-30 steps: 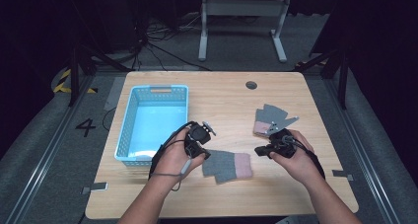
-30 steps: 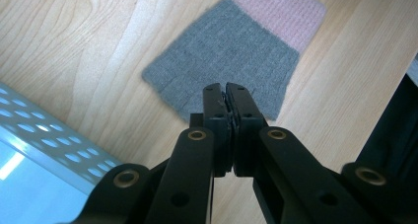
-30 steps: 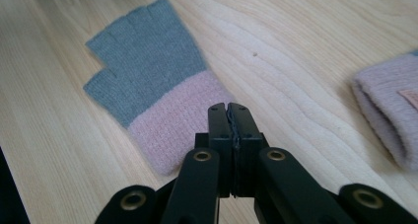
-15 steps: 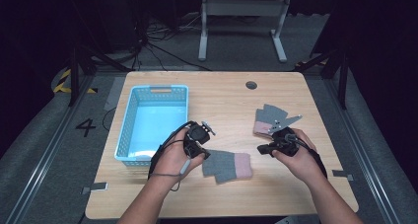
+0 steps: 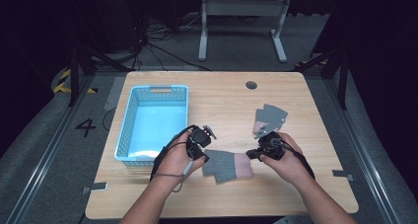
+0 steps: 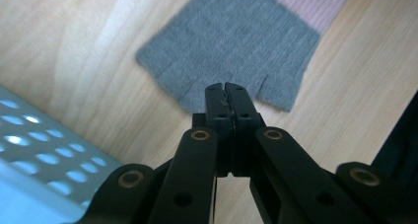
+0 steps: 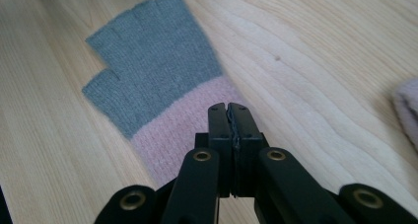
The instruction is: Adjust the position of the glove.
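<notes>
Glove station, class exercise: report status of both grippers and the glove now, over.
Left gripper shut, over the grey finger end. Right gripper shut, over the pink cuff. Glove flat on the table, unheld. Nothing in the way.

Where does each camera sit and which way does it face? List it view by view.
High view: above the person's side, looking forward and down on the table, basket and two gloves; both forearms and grippers show.
Left gripper view: rides the left gripper, looking along its shut jaws at the near glove's grey finger end.
Right gripper view: rides the right gripper, jaws shut over that glove's pink cuff.
Shared: all show the near glove.
</notes>
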`<state>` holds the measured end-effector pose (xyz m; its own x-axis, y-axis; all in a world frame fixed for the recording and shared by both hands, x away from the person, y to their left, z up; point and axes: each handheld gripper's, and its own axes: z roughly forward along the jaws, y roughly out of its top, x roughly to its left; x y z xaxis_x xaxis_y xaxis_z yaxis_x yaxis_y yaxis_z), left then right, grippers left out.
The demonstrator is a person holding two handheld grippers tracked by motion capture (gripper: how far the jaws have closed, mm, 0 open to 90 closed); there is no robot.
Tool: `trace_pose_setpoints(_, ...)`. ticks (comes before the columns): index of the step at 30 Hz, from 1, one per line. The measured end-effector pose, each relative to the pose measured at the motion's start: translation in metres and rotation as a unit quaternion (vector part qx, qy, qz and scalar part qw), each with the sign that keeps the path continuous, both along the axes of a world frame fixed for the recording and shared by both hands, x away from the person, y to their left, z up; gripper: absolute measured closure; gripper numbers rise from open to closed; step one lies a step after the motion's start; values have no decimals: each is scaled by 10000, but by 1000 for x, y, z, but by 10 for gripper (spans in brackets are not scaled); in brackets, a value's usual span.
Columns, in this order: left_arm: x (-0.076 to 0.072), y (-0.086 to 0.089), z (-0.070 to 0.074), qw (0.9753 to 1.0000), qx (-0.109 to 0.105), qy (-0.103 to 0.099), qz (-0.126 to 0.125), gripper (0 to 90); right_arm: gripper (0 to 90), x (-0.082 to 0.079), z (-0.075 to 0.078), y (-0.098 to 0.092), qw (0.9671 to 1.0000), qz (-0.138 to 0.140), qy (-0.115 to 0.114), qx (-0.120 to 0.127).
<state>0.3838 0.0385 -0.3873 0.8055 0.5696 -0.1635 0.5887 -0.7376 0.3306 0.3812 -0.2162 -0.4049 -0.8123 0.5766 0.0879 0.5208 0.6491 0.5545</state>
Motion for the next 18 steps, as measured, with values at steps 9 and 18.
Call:
trace_pose_setpoints(9,4,-2,-17,9998,168,102,102,900,900,0,-9,11,9998,166,105,-103)
trace_pose_setpoints(18,6,-18,-38,9986,468,248,12,900,900,0,-21,19,9990,228,278,-273)
